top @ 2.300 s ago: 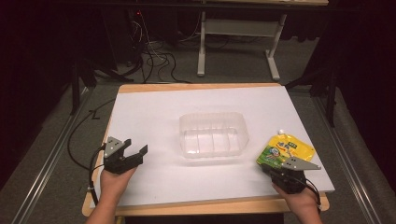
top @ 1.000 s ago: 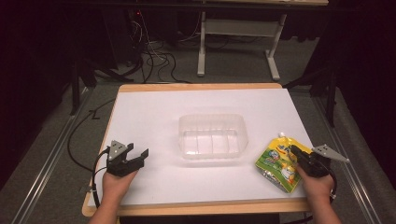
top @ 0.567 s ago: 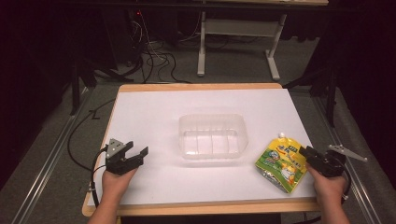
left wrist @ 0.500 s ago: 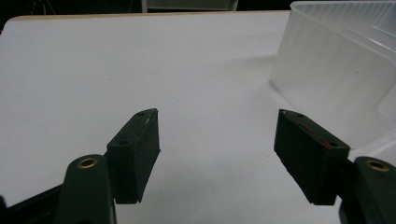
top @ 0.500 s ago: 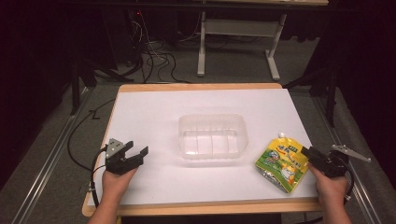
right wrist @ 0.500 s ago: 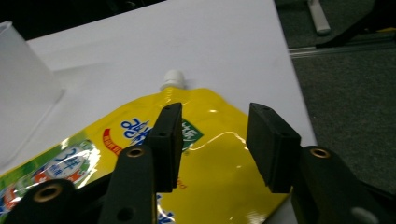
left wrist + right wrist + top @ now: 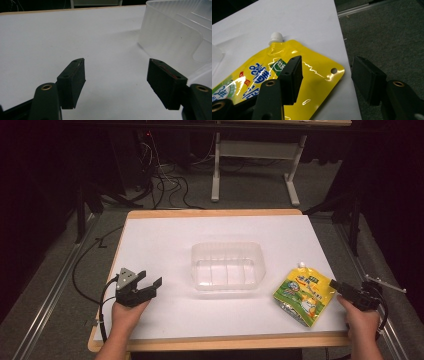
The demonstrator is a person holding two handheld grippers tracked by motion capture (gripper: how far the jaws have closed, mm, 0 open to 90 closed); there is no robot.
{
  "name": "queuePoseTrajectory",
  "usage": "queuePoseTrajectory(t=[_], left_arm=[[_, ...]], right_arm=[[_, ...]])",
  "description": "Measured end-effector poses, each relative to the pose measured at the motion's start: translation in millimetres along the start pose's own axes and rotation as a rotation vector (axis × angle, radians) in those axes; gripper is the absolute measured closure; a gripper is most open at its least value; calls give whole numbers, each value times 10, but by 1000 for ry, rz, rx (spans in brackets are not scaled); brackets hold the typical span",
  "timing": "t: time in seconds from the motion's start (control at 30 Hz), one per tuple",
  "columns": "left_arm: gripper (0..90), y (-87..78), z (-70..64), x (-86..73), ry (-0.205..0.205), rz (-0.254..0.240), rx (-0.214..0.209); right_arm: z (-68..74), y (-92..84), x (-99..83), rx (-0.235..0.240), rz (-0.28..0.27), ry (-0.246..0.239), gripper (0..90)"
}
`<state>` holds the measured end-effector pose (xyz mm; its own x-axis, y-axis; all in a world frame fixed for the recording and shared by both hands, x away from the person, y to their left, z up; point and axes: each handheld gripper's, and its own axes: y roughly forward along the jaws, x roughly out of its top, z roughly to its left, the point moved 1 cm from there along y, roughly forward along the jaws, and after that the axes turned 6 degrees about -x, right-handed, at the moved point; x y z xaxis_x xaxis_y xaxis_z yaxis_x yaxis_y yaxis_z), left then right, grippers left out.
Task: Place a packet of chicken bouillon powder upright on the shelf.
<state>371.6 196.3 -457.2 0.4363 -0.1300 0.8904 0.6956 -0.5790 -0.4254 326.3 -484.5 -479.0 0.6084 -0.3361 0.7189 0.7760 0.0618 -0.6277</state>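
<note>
Lying flat beside clear tub (image 7: pixel 227 266): yellow spout pouch (image 7: pixel 304 293); right gripper (image 7: pixel 325 75) just opened, left gripper (image 7: pixel 116 77) open.

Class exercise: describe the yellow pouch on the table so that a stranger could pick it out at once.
Start at the white-covered table and find the clear plastic tub in its middle. Right of it, near the table's right edge, lies the pouch: flat, glossy yellow, with a white screw cap at one corner.

Bench (image 7: pixel 165 245) left and far part: free white surface.
Bench middle: clear tub (image 7: pixel 227 266) blocks the way.
Right edge: yellow pouch (image 7: pixel 304 295) lies flat.
</note>
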Motion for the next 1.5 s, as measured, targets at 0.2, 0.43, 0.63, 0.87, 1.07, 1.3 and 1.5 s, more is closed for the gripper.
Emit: queuePoseTrajectory(t=[0.2, 0.43, 0.63, 0.87, 1.07, 1.3, 1.5], left_arm=[[313, -6, -2, -5, -1, 0, 3], [312, 19, -3, -21, 1, 15, 1], [311, 34, -10, -27, 2, 17, 0], [311, 15, -7, -24, -1, 10, -1], [311, 21, -13, -27, -2, 10, -4], [311, 4, -28, -12, 9, 4, -4], [312, -16, -63, 10, 19, -7, -14]], right_arm=[[32, 35, -7, 26, 31, 9, 444], [50, 2, -19, 63, -10, 25, 476], [128, -11, -33, 150, -17, 36, 543], [154, 89, -43, 140, 52, 39, 536], [114, 134, -30, 135, 83, 66, 657], [214, 104, -36, 122, 65, -34, 900], [326, -96, 2, 152, -47, -113, 900]])
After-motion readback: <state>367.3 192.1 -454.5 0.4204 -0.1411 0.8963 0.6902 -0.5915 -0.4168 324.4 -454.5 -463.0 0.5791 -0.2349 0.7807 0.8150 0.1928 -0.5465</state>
